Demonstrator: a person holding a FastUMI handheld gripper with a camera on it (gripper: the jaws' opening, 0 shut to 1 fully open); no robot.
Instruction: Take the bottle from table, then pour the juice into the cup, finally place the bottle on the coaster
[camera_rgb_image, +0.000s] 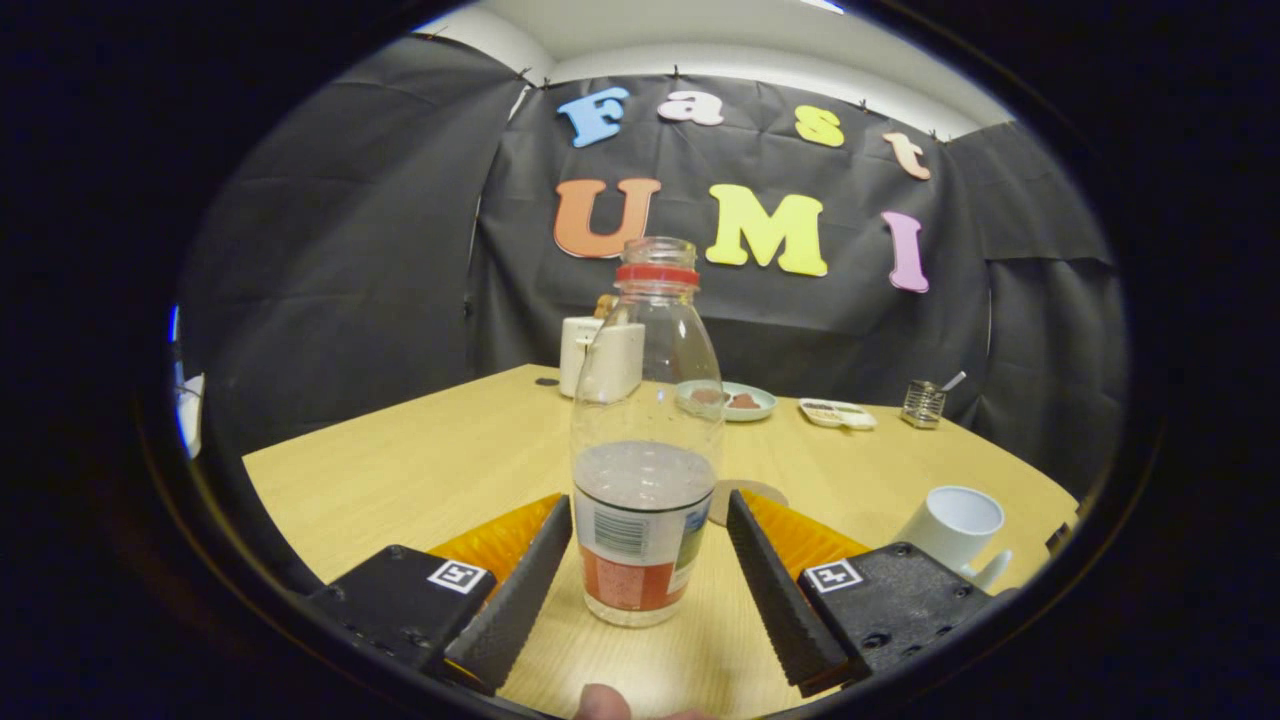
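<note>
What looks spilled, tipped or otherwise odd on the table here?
Nothing stands out. The bottle stands upright and uncapped between the open gripper fingers, with gaps on both sides. The white cup sits upright beyond the right finger. No spill shows on the table.

A: The bottle (646, 440) looks like clear glossy plastic with a paper label. And the worktop (440, 450)?

B: Pale matt wood grain. The cup (955, 530) is smooth, and the open jaws have ribbed, rough pads (515, 590).
</note>
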